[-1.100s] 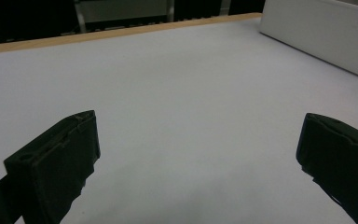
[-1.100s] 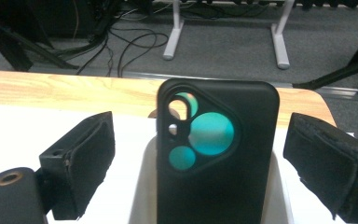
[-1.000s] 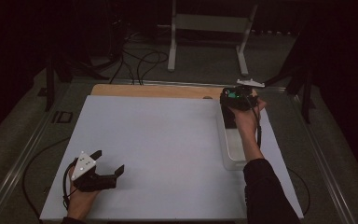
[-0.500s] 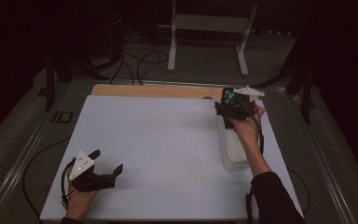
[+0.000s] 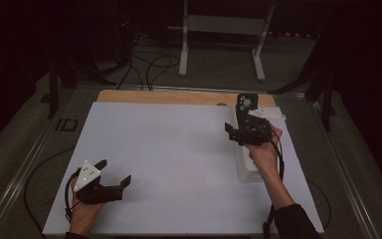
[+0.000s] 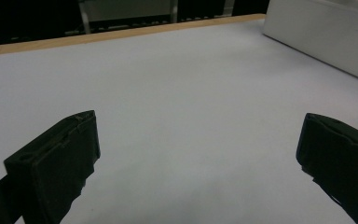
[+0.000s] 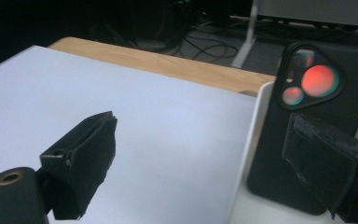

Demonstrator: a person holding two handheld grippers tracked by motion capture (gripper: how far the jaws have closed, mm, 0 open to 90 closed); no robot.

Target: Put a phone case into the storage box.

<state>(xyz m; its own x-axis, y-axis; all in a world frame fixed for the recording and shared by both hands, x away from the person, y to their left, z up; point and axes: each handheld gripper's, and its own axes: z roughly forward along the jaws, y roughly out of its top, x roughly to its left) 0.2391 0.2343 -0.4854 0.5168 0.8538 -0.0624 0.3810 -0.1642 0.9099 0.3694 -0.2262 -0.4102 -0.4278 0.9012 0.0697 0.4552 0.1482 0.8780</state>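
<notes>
Pulled nearer, right tongs [image 5: 239, 128] flank upright phone [image 5: 246, 103].

One phone [image 5: 245, 105], one tray [image 5: 248, 172], two hand-held grippers

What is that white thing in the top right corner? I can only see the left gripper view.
Observer: It's a long white tray lying on the right side of the table.
Operator: Is there something in it?
Observer: Yes, a black phone stands upright at its far end, with its camera lenses facing the person.
Operator: Are the other tongs grabbing the phone?
Observer: No. The right tongs are wide open, and one jaw sits just in front of the phone.
</notes>
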